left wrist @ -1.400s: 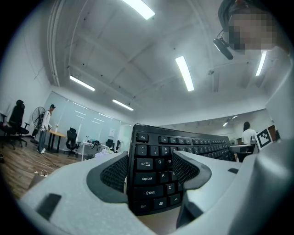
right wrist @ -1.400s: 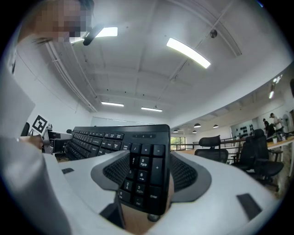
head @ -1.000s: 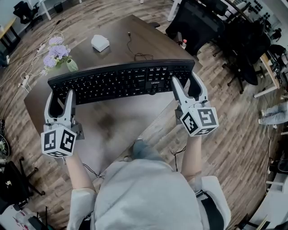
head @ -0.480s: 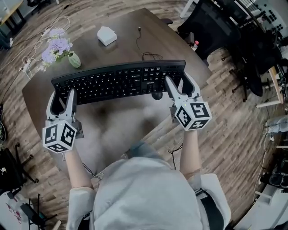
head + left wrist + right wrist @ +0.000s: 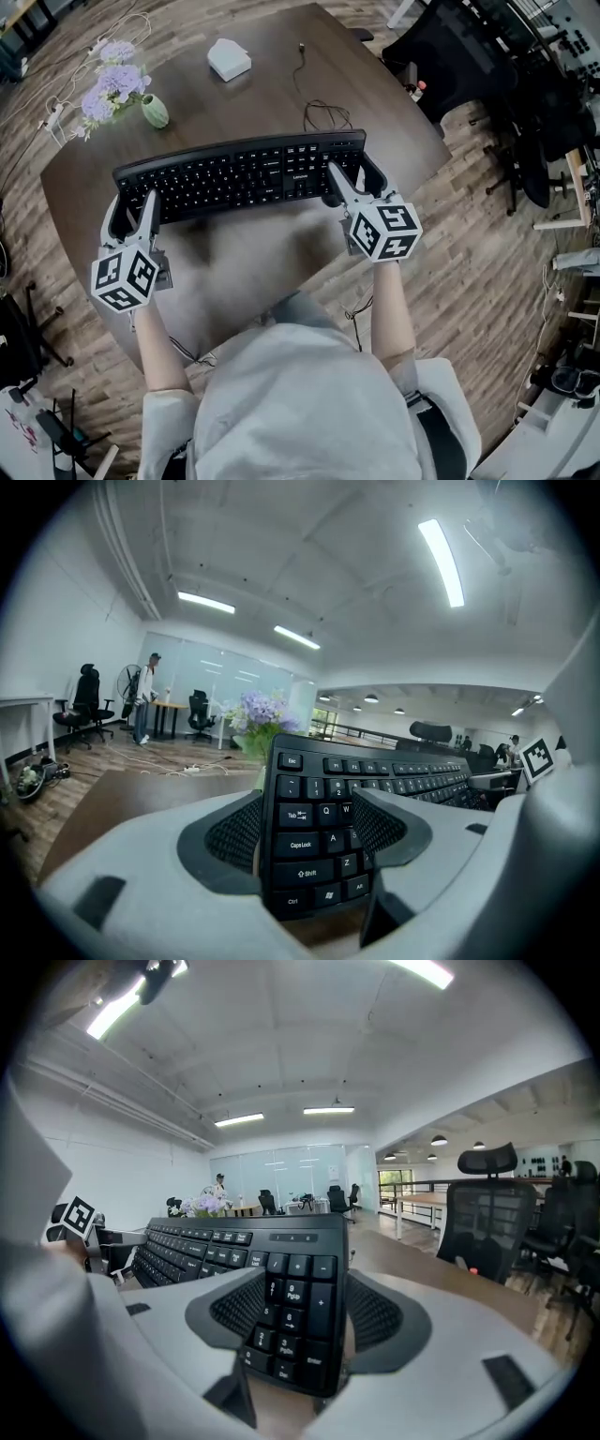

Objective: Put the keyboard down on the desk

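You've lowered the long black plastic keyboard (image 5: pixel 239 173) over the last second. It now hangs level, close over the dark brown wooden desk (image 5: pixel 272 262), and seems not yet to be resting on it (a shadow shows beneath). Your left gripper (image 5: pixel 131 212) is clamped on its Ctrl end and your right gripper (image 5: pixel 353 184) on its numpad end. A thin black cable (image 5: pixel 323 114), a white box (image 5: pixel 230 59) and a green vase of purple flowers (image 5: pixel 150 110) lie beyond, clear of the landing spot.

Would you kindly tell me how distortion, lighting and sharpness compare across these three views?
Head view: fisheye curves the desk edges; even light, a soft shadow under the keyboard. Left gripper view: dark round vignette, bright ceiling strips, key legends sharp. Right gripper view: same vignette; the keyboard's far end bends away.
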Action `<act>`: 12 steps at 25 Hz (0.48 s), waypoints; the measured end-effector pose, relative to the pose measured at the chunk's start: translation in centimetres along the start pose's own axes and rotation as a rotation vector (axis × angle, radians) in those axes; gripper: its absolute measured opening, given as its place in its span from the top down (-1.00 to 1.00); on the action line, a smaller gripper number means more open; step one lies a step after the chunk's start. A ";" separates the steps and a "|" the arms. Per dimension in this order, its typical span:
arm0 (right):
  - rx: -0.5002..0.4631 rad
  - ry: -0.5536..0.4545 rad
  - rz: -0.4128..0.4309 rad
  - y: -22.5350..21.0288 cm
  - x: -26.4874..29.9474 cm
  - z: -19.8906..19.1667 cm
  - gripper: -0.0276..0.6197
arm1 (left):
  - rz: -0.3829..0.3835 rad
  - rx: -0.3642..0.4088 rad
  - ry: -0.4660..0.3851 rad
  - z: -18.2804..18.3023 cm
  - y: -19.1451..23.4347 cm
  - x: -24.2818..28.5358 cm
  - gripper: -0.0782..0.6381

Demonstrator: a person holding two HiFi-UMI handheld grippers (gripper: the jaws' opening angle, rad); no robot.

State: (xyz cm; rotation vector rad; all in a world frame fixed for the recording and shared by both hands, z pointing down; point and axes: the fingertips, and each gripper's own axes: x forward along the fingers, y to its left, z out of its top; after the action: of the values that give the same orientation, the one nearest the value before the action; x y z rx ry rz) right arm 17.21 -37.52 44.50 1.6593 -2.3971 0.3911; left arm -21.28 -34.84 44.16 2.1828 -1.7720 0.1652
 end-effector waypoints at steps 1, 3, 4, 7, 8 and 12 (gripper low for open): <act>0.004 0.014 0.004 0.1 0.3 -0.6 0.13 | 0.005 -0.005 0.014 -0.6 0.3 0.1 -0.02; 0.011 0.041 0.010 0.3 0.9 -1.7 0.13 | 0.014 -0.013 0.039 -1.7 0.9 0.2 -0.02; 0.015 0.055 0.013 0.4 1.2 -2.2 0.13 | 0.018 -0.017 0.051 -2.2 1.1 0.3 -0.02; 0.025 0.100 0.021 0.6 2.0 -4.0 0.13 | 0.028 -0.029 0.090 -4.0 1.8 0.5 -0.02; 0.029 0.116 0.023 0.6 2.3 -4.6 0.13 | 0.031 -0.033 0.103 -4.5 2.0 0.6 -0.02; 0.046 0.171 0.031 0.9 3.2 -6.7 0.13 | 0.045 -0.047 0.150 -6.6 2.8 0.8 -0.02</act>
State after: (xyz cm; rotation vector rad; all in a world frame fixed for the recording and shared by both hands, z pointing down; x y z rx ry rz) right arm 15.34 -37.86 51.70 1.5406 -2.3077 0.5733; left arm -23.09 -34.00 51.05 2.0427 -1.7251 0.2871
